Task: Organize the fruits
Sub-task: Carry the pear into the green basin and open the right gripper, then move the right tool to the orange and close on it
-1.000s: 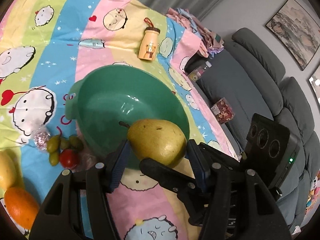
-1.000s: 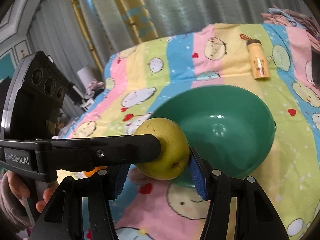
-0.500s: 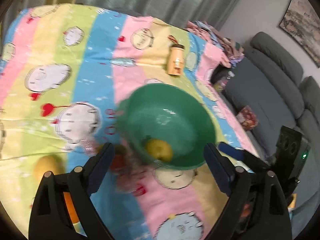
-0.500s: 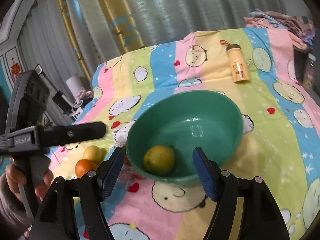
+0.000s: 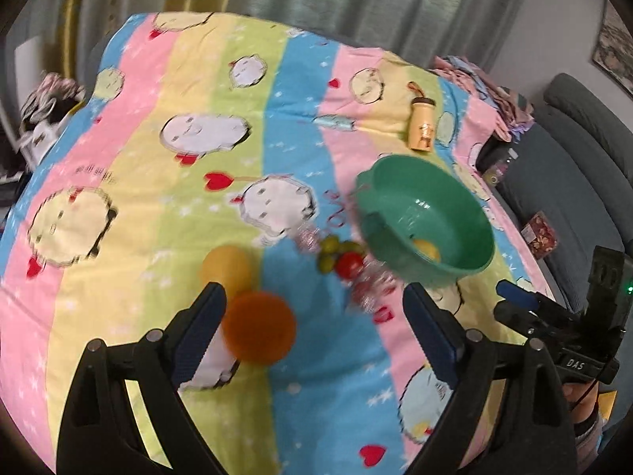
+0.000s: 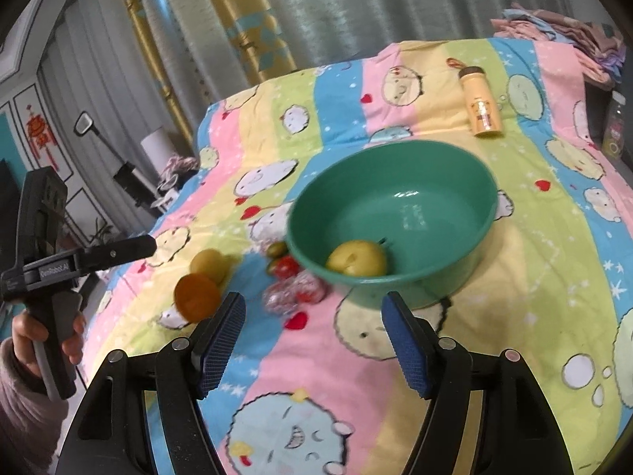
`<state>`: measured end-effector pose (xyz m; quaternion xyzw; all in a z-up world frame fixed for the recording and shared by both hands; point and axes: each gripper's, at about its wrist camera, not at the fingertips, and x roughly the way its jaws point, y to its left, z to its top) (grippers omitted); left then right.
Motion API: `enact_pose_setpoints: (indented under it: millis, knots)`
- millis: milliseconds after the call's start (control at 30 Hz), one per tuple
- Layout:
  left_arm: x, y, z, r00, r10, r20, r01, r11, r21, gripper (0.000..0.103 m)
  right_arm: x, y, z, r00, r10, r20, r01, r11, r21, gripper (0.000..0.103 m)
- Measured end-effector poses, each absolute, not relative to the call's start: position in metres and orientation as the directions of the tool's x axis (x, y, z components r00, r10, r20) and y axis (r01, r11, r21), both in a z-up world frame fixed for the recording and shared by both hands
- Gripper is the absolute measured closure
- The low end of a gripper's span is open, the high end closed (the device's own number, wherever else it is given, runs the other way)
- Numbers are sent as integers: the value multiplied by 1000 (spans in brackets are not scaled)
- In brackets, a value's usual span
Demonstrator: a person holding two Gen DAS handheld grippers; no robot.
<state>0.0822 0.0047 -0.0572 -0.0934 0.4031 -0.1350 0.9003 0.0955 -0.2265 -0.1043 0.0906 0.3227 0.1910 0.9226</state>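
Left gripper (image 5: 312, 316) fills the bottom of the left wrist view, jaws spread wide, nothing between the pads; they have just been opening. The orange (image 5: 259, 328) sits low centre-left, just inside the left pad in the picture, though blur leaves contact unclear. Right gripper (image 6: 312, 328) at the bottom of the right wrist view is also released and empty, jaws having just opened, pointing at the near rim of the bowl.

Behind the orange, touching or nearly so, is a yellow fruit (image 5: 225, 267), centre-left. To their right, mid-frame, is a small cluster: green grapes (image 5: 328, 251) with a red tomato (image 5: 350, 263), plus something shiny and crinkly (image 6: 292, 291) in front of them, too blurred to name. The green bowl (image 5: 474, 221) is centre-right, and the pear (image 6: 358, 257) lies inside it on the near side. Farther off, upper right, a small yellow bottle (image 5: 423, 126) lies on the striped cartoon blanket (image 5: 158, 198). Curtains are at the top, a grey sofa at the right edge.

Judged step: pear delivered, next fruit is the orange, the nearest one to the left gripper. To do it well:
- Centre the jaws on the orange's widest part before closing, so it can't squirt out.
- Come down from above, since the yellow fruit is tight behind and may roll if nudged.
- The blanket is soft, so don't press in or the pads may pinch fabric.
- Keep the right gripper clear of the bowl rim, or steady the rim during the drop.
- Release low over the bowl, away from the pear.
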Motion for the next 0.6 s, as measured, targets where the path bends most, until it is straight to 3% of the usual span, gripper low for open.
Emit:
enact_pose_setpoints:
  millis: [600]
  knots:
    - [58, 29, -82, 637, -239, -732, 111, 969, -220, 12, 93, -139, -128, 583, 502, -638, -450, 854, 261, 31]
